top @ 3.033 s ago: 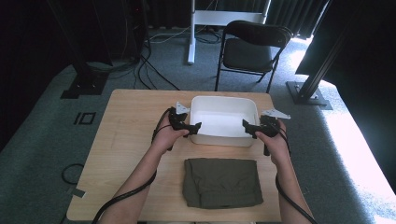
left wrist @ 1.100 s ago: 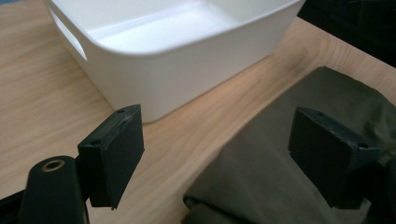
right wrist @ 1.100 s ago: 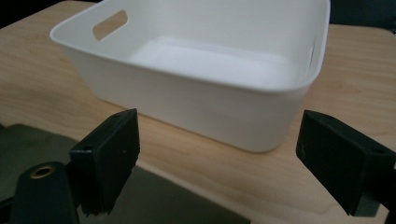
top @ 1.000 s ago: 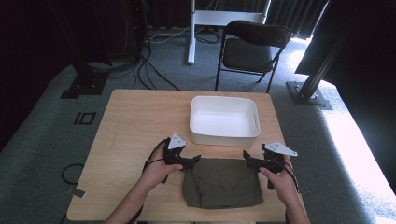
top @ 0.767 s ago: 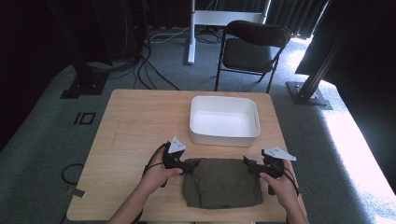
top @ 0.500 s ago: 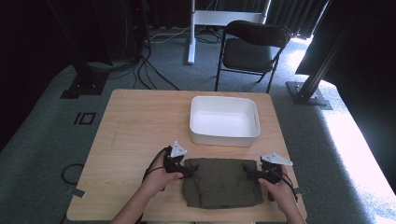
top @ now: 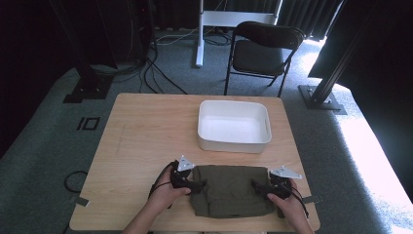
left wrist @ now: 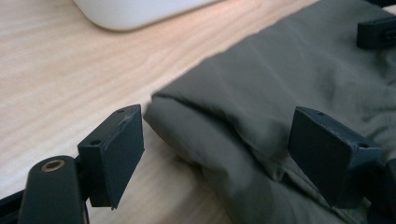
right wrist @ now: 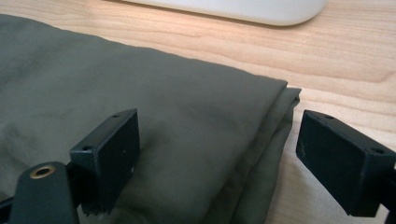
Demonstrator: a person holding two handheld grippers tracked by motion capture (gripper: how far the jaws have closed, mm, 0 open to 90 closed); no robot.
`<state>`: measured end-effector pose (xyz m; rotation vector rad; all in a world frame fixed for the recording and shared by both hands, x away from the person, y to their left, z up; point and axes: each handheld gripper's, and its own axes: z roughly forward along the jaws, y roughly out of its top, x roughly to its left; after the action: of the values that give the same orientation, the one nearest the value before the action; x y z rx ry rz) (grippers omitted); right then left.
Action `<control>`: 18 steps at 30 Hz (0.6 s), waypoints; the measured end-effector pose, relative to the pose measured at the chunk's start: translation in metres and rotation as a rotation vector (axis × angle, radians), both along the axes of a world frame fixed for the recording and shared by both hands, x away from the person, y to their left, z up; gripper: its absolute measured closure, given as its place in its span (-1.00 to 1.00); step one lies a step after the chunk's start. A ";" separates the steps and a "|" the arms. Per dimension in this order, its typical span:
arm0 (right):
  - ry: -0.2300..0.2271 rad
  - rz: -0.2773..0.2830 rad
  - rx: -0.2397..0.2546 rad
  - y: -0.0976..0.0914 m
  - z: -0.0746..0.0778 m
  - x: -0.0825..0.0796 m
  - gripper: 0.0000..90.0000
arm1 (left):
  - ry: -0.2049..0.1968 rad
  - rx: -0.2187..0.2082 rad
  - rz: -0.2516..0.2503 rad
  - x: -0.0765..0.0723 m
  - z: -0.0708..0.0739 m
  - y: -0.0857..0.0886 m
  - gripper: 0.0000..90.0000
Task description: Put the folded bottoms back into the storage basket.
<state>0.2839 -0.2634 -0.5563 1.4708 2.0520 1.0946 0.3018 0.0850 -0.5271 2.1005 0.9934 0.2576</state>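
Clearly soft goods: folded olive-green cloth (top: 231, 190) lying flat on the near part of the wooden table (top: 146, 131), just in front of the white tub (top: 234, 125) and apart from it, several layers stacked with edges showing as rounded folds rather than crisp ones. Left gripper (top: 197, 184) at the cloth's left edge, jaws wide and empty, one pad over bare wood and the other over the fabric, the folded corner (left wrist: 196, 116) sitting between them without being pressed. Right gripper (top: 257, 185) mirrored at the right edge, likewise wide open and holding nothing, straddling the stacked edge (right wrist: 275, 126) with one jaw over the cloth and one over the table. Probably light, limp and fairly grippy against the pads; no fragility to fear, but no stiffness either, so likely to sag in the middle and shed its folds if lifted by a single layer. Best taken at both side edges at once, pads biting through the whole stack near the far corners, so that all layers come up together. Worth watching for a lower jaw sliding over the top layer instead of under the pile, and for the bundle unfolding once clear of the wood.
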 end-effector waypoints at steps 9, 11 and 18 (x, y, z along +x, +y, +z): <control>-0.001 -0.013 0.007 0.000 -0.003 -0.003 -0.70 | 0.035 -0.009 0.031 -0.004 -0.009 -0.001 -0.56; -0.004 -0.012 0.004 0.001 -0.003 -0.003 -0.70 | 0.034 0.001 0.029 -0.004 -0.010 -0.004 -0.56; 0.012 -0.006 0.004 0.001 -0.003 -0.005 -0.70 | 0.042 0.022 0.026 -0.006 -0.017 -0.011 -0.56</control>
<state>0.2793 -0.2624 -0.5592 1.4879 2.0529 1.0914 0.2957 0.0735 -0.5437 2.1219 1.0480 0.2401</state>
